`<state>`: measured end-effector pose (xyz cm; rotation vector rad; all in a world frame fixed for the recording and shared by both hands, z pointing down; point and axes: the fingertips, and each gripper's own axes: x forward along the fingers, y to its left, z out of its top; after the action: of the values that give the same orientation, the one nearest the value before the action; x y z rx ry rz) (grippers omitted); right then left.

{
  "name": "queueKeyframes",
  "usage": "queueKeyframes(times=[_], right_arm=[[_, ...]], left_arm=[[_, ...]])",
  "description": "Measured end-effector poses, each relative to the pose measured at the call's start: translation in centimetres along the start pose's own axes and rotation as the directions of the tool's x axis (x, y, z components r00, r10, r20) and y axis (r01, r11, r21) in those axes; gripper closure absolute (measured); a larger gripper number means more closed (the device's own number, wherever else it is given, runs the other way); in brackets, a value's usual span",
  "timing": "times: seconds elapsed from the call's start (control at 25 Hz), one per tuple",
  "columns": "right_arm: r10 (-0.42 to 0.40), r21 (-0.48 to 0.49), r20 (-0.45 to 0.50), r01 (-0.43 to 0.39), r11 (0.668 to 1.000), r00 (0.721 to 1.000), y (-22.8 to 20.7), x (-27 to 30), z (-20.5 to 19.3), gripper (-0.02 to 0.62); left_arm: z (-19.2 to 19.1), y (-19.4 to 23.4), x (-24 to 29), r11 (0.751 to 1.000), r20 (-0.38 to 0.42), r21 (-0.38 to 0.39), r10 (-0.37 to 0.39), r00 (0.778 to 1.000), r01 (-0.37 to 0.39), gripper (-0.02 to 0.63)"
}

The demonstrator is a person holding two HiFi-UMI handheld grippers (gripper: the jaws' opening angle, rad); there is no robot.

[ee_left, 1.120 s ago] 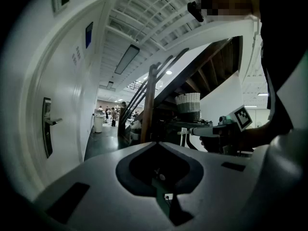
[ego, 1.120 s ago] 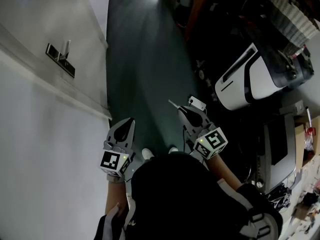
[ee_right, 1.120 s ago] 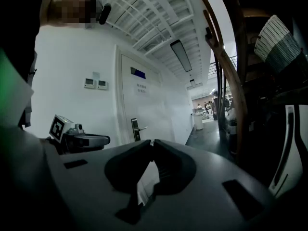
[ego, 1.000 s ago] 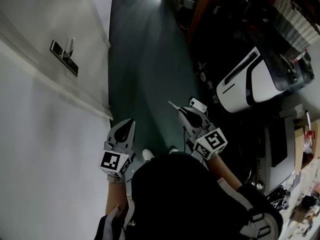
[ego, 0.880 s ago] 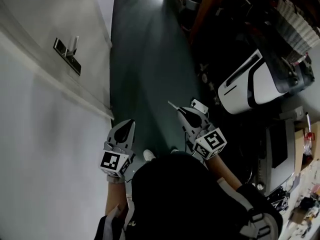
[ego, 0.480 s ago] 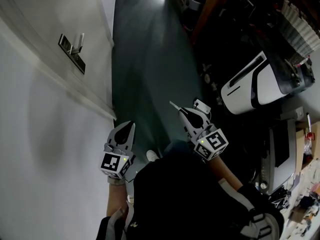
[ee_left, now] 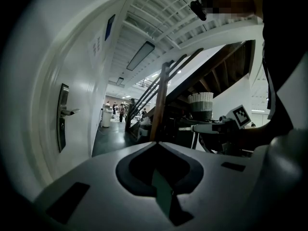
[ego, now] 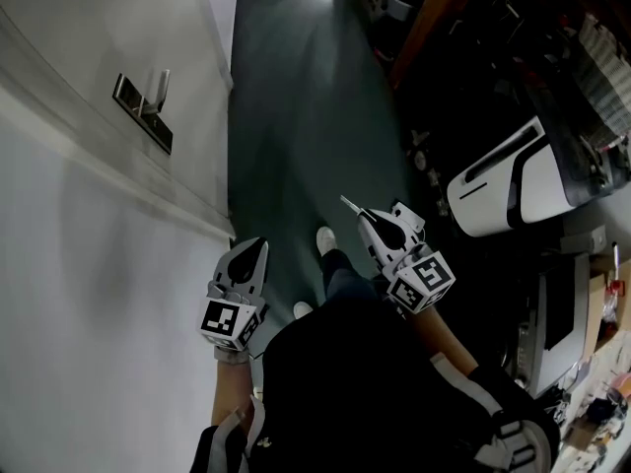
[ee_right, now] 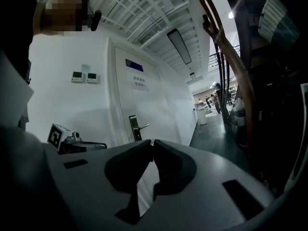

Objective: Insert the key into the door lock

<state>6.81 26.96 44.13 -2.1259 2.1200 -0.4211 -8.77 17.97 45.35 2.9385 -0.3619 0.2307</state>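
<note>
Your right gripper (ego: pixel 367 219) has its jaws pressed together at the tips on what looks like the thin, pale metal key (ego: pixel 347 204). The head view shows only a slim sliver poking out ahead of the tips, and in the right gripper view it is almost lost at the seam, so treat that reading with some caution. Pinched at its rear with the blade pointing forward, it is set up to go straight into a keyway without regripping. The door lock (ego: pixel 143 113), a tall, narrow brushed-metal plate with a slim lever handle standing off it, sits well ahead of both pairs of jaws and to their left, on the smooth white painted door (ego: pixel 89 28). In the right gripper view the lock (ee_right: pixel 134 127) shows just above and left of the tips, so the key points roughly along the wall, not yet at the plate. Your left gripper (ego: pixel 254 247) has its smooth dark jaws closed on nothing and rides low beside the wall, probably in reserve. Glossy dark green floor (ego: pixel 296 116) lies between the jaws and the lock, so I judge the approach only begun; the keyhole itself is too small to make out.
</note>
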Motion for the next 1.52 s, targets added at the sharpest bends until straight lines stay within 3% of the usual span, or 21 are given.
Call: queueKeyframes(times=[0.52, 0.88, 1.16, 1.52], right_arm=[[0.152, 0.041, -0.002, -0.152, 0.988, 0.988, -10.0, 13.6, 5.6, 0.561], [0.255, 0.135, -0.013, -0.251, 0.959, 0.967, -16.9, 20.1, 8.3, 0.561], [0.373, 0.223, -0.036, -0.357, 0.907, 0.927, -17.9, 24.5, 8.4, 0.561], [0.517, 0.322, -0.104, -0.463, 0.826, 0.85, -14.0, 30.2, 7.2, 0.561]], left_arm=[[6.1, 8.7, 13.1, 0.992, 0.01, 0.006, 0.127, 0.992, -0.127, 0.598], [7.0, 12.0, 20.2, 0.974, 0.019, -0.024, 0.226, 0.974, -0.226, 0.598], [6.9, 13.9, 21.0, 0.942, 0.005, -0.042, 0.333, 0.943, -0.332, 0.598], [6.1, 17.3, 16.6, 0.871, -0.028, -0.081, 0.483, 0.875, -0.484, 0.598]])
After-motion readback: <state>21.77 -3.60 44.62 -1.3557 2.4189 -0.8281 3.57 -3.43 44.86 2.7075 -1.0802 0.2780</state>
